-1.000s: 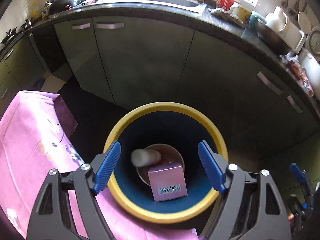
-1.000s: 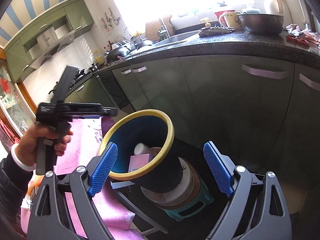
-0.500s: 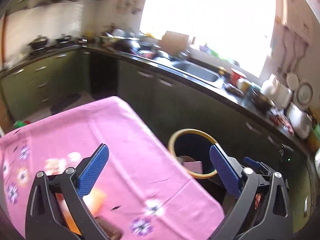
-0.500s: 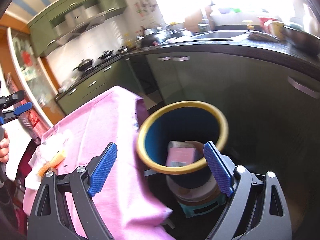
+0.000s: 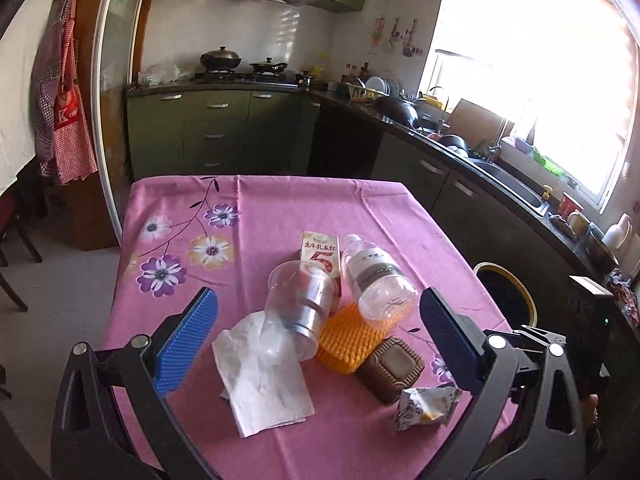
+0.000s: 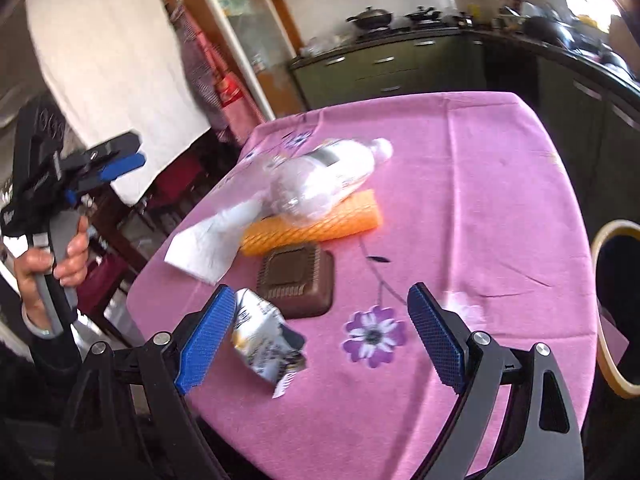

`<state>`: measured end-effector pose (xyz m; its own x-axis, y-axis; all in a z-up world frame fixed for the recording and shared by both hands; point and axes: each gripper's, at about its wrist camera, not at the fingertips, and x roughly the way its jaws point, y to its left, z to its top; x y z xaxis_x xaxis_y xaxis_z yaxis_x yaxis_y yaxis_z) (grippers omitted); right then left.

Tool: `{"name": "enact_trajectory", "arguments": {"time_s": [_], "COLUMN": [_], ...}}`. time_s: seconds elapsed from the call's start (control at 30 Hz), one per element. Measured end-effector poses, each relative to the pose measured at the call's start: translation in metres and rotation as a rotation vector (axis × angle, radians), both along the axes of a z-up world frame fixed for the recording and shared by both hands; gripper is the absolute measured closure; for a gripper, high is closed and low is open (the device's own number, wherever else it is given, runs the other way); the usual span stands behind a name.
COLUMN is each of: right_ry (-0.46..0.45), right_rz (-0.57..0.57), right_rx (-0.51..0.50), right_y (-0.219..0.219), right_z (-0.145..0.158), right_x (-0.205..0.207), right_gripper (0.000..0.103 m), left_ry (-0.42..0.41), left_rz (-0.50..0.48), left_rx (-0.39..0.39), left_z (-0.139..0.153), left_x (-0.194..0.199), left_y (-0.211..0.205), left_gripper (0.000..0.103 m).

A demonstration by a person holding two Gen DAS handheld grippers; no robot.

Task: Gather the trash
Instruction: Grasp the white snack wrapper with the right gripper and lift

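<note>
Trash lies on the pink flowered tablecloth (image 5: 280,208): a clear plastic cup (image 5: 300,304) on its side, a white tissue (image 5: 264,380), a milk carton (image 5: 320,256), an empty clear bottle (image 5: 376,276), an orange mesh pad (image 5: 352,340), a brown tray (image 5: 390,368) and a crumpled wrapper (image 5: 426,404). My left gripper (image 5: 316,344) is open and empty above the near table edge. My right gripper (image 6: 320,340) is open and empty, with the wrapper (image 6: 266,344) by its left finger, the brown tray (image 6: 296,280), the orange pad (image 6: 316,224) and the bottle (image 6: 324,180) beyond.
The yellow-rimmed dark bin stands off the table's right side (image 5: 506,300) and shows at the right edge of the right wrist view (image 6: 612,308). Green kitchen cabinets (image 5: 216,132) and a cluttered counter with a sink (image 5: 508,184) run behind. Chairs (image 6: 120,248) stand left of the table.
Both grippers have swung away from the bin to face the table. The bin, earlier below the fingers with the pink box inside, now sits off to the right.
</note>
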<state>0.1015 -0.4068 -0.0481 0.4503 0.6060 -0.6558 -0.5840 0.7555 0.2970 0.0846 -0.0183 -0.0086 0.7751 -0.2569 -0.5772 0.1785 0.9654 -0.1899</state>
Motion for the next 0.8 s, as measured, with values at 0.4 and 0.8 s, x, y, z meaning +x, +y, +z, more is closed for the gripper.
{"name": "enact_trajectory", "arguments": {"time_s": [0.4,0.8], "right_ry": [0.027,0.069], "right_rz": [0.136,0.196], "right_rx": [-0.160,-0.136], "right_y": [0.054,0.059], "right_z": [-0.036,-0.040], "right_x": [-0.014,-0.016], "right_gripper": [0.020,0.058], "left_ry": [0.023,0.033], "left_rz": [-0.037,0.009], "left_rx": [-0.051,-0.053], "left_z": [-0.019,-0.026], "left_x": [0.006,0.011], "left_y": [0.013,0.030], "left_gripper": [0.007,0.007]}}
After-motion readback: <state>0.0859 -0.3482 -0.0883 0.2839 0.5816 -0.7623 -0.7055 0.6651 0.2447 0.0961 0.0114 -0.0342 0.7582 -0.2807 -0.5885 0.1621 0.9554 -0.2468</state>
